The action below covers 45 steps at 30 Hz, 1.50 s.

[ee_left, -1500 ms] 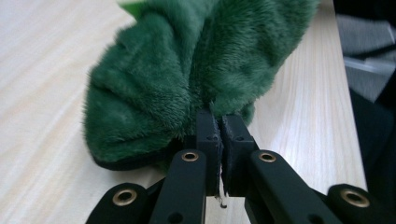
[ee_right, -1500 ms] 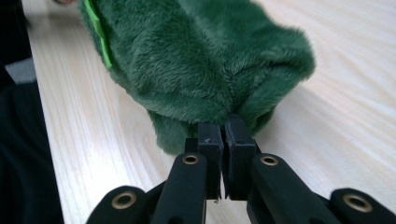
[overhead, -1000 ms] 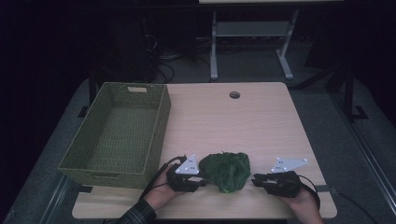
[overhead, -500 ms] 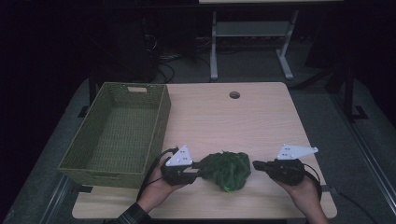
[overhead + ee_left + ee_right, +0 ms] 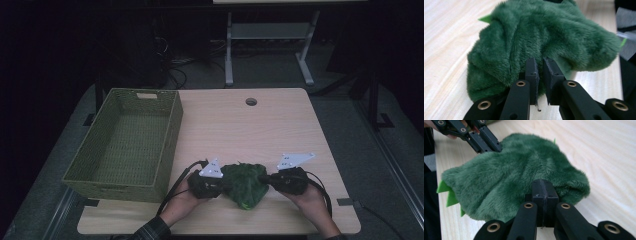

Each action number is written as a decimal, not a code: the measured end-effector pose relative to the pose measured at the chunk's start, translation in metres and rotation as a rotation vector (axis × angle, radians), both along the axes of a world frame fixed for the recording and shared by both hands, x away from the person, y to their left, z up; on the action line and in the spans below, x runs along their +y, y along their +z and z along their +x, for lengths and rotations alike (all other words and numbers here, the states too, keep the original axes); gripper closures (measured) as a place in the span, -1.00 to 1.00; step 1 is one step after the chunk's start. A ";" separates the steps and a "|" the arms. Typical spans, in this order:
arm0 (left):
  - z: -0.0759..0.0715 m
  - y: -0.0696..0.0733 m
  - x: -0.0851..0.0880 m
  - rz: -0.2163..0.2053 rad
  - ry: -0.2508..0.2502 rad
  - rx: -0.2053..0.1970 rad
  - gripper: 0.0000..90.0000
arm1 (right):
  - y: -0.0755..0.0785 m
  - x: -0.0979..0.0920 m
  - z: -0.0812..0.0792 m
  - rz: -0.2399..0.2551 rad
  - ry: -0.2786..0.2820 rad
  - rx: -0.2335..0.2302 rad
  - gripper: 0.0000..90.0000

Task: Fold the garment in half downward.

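At table's near edge | left gripper [image 5: 223,187] closing onto green plush [image 5: 245,184] | right gripper [image 5: 265,180] pinching opposite edge, apparently for a two-handed lift

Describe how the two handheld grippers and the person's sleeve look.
Both the left gripper and right gripper have matte black bodies and black jaws with brass-coloured rivets. Each carries a pale grey three-cornered plate and trails a black cable. A dark plaid sleeve covers the left forearm.

Lab-like room: bare test table [image 5: 280,125], floor cables [image 5: 175,65], metal stand [image 5: 270,35].
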State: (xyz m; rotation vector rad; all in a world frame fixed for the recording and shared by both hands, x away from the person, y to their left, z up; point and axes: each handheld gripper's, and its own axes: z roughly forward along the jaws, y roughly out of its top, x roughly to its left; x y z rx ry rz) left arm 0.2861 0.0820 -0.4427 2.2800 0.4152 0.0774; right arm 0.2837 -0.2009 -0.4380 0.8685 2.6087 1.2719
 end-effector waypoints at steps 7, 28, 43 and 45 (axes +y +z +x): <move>0.005 -0.010 -0.005 0.051 -0.008 -0.005 0.88 | -0.013 0.004 0.002 -0.066 0.013 0.048 1.00; 0.068 -0.012 -0.028 0.073 0.028 -0.039 0.91 | -0.019 0.038 -0.014 -0.042 0.143 0.072 1.00; 0.066 0.019 -0.005 -0.033 0.063 -0.041 0.62 | 0.016 0.000 -0.021 0.066 0.002 -0.055 0.41; 0.064 0.025 -0.002 -0.045 0.056 -0.043 0.52 | 0.020 -0.011 -0.020 0.080 -0.043 -0.076 0.27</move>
